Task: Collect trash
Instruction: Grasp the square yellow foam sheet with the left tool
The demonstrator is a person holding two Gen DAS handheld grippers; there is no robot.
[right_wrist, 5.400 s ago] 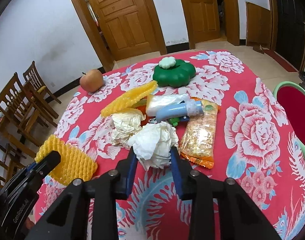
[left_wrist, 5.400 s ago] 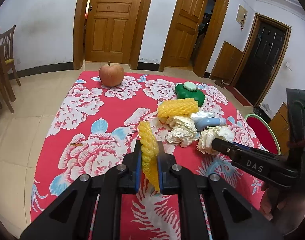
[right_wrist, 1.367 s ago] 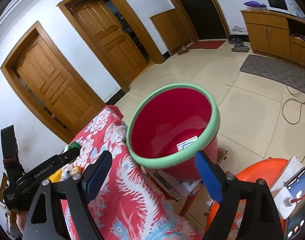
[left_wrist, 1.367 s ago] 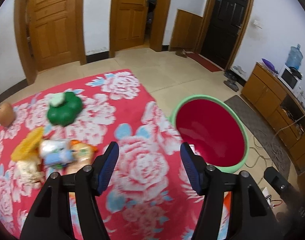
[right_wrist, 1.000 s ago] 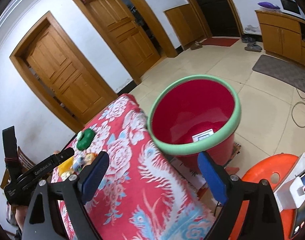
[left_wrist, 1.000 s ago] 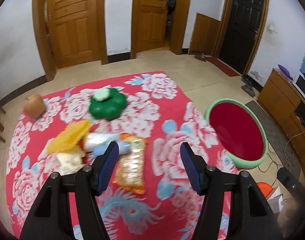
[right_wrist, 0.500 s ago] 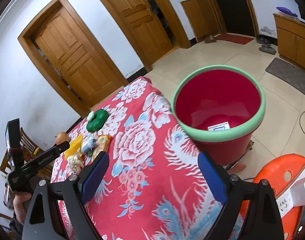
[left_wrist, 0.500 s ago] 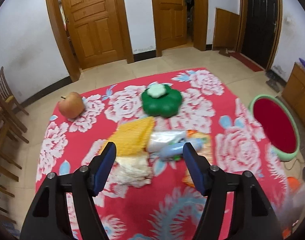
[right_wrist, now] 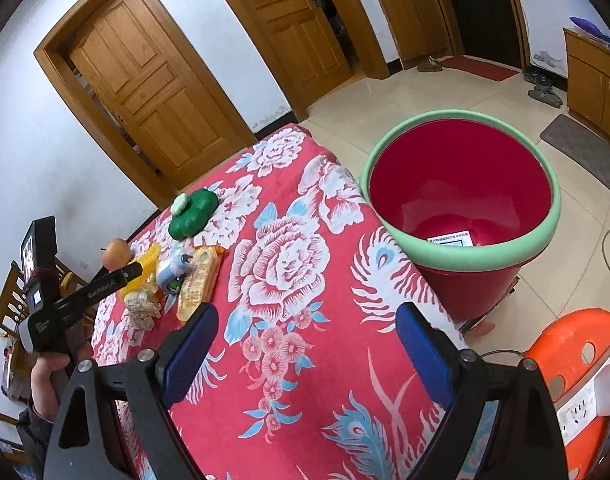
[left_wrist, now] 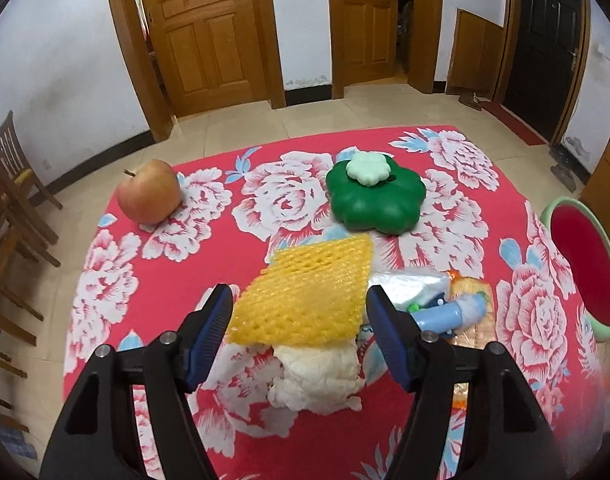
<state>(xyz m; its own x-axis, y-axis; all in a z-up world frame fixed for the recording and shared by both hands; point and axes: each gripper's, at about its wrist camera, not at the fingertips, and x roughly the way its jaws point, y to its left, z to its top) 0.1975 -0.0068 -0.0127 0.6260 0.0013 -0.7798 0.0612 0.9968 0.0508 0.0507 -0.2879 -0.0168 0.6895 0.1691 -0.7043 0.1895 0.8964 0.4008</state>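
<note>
- The left gripper (left_wrist: 299, 330) is spread wide and holds nothing, its blue pads either side of the yellow foam net (left_wrist: 305, 296) on the table.
- The right gripper (right_wrist: 305, 340) is also spread wide and empty, over the table edge near the red bin (right_wrist: 465, 200), which stands on the floor just beside the table.
- The table carries a red cloth with white flowers (left_wrist: 153, 292). The foam net lies partly over a crumpled white tissue (left_wrist: 317, 376); to their right sit a clear plastic wrapper (left_wrist: 409, 282), a blue tube (left_wrist: 445, 314) and an orange snack packet (left_wrist: 471, 292), all bunched together.
- A green flower-shaped container (left_wrist: 375, 200) and an apple (left_wrist: 149, 192) stand farther back, apart from the pile.
- The room has a beige tiled floor (left_wrist: 313, 120), white walls, two wooden doors (left_wrist: 201, 32), a dark door (left_wrist: 545, 40), wooden chairs (left_wrist: 9, 208) at left and an orange stool (right_wrist: 573, 364) near the bin.
</note>
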